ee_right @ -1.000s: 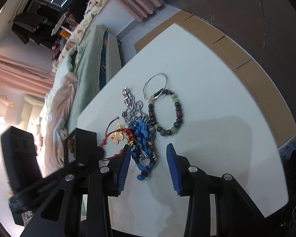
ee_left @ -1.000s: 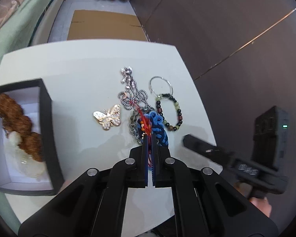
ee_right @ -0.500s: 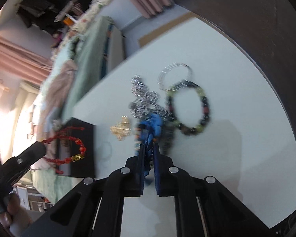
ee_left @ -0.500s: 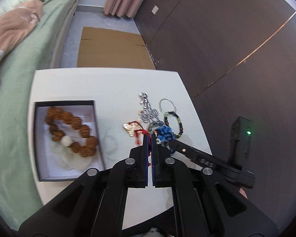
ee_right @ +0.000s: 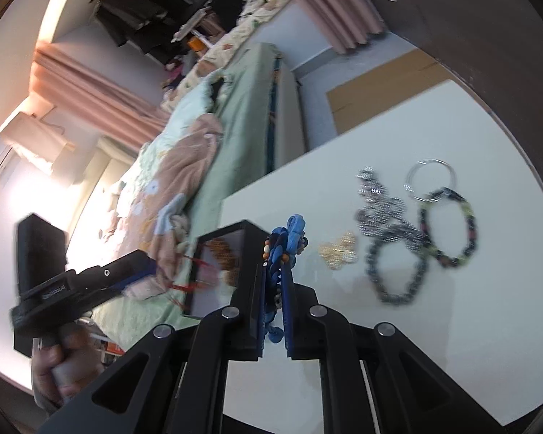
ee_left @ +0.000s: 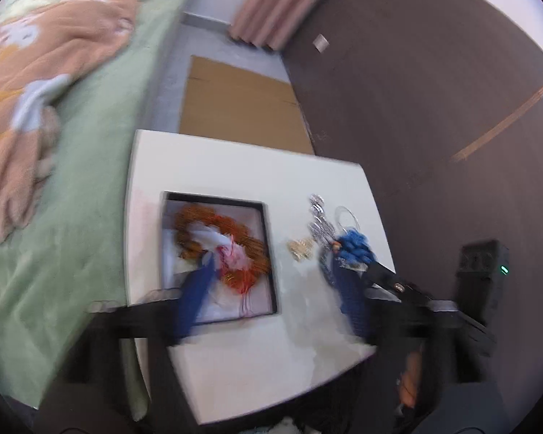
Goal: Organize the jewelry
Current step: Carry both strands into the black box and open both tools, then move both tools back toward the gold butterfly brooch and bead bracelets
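Blue braided cord bracelet (ee_right: 282, 253) pinched between right gripper (ee_right: 274, 320) fingers, frame centre, lifted off white table (ee_right: 416, 307). Left gripper (ee_left: 271, 282) spread wide, empty, over black-walled box (ee_left: 268, 253); red string bracelet (ee_left: 239, 271) inside, lower centre.

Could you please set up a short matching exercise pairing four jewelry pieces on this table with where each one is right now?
Things:
1. blue braided cord bracelet
2. gold butterfly brooch
3. brown beaded bracelet
4. plain thin silver ring

Places:
A. inside the black jewelry box
B. clamped in the right claw
C. on the white table, between box and chains
D. on the table's far side, touching the dark bead bracelet

Pairs: 1-B, 2-C, 3-A, 4-D
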### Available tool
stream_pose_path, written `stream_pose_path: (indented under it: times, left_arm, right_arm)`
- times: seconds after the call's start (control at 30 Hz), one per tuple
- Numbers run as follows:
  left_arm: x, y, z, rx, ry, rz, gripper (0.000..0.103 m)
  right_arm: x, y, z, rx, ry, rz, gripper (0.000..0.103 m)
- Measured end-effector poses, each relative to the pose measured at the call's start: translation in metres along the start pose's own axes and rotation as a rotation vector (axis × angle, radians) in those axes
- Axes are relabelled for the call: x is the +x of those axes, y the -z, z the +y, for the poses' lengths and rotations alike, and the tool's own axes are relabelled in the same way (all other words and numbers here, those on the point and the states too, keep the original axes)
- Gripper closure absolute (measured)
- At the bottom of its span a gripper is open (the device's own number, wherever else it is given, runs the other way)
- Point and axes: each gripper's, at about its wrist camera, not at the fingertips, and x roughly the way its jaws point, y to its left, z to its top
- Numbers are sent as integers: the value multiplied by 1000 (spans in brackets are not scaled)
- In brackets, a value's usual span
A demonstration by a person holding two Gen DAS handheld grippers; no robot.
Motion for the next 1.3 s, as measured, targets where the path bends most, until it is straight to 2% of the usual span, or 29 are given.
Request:
stream_pose_path:
  times: [0.2, 0.27, 0.47, 0.53, 0.6, 0.67, 0.77, 0.9, 0.97, 1.07, 1.3]
  left_arm:
    - [-13, 3, 31, -46, -12, -20, 30]
    - [-22, 3, 44, -67, -16, -42, 24]
    - [-43, 4, 65, -98, -32, -87, 19]
    - [-48, 4, 70, -105, -37, -100, 16]
    - [-53, 6, 73, -109, -39, -109, 15]
    - [-55, 7, 75, -106, -42, -114, 14]
    - [-57, 9, 75, -100, -50, -120, 13]
    - [-54, 10, 70, -88, -46, -118, 13]
    - [-52, 11, 65, -77, -45, -115, 12]
    - [-49, 10, 55, -56, -44, -115, 8]
    - [-33, 9, 25, -8, -23, -105, 8]
  right_arm:
    - [8, -8, 44, -76, -38, 20, 95]
    - [12, -12, 57, -97, -42, 24, 95]
    - [28, -15, 94, -155, -78, 65, 93]
    - [38, -15, 101, -166, -52, 99, 88]
    - [42, -13, 100, -153, -26, 104, 27]
    - [34, -11, 100, -191, 27, 57, 25]
    - [27, -13, 89, -161, 41, 55, 25]
    - [6, -15, 71, -146, 105, 1, 11]
    - [-4, -17, 63, -141, 127, -19, 8]
    - [-22, -20, 50, -143, 192, -46, 8]
    - [-45, -23, 20, -127, 294, -80, 8]
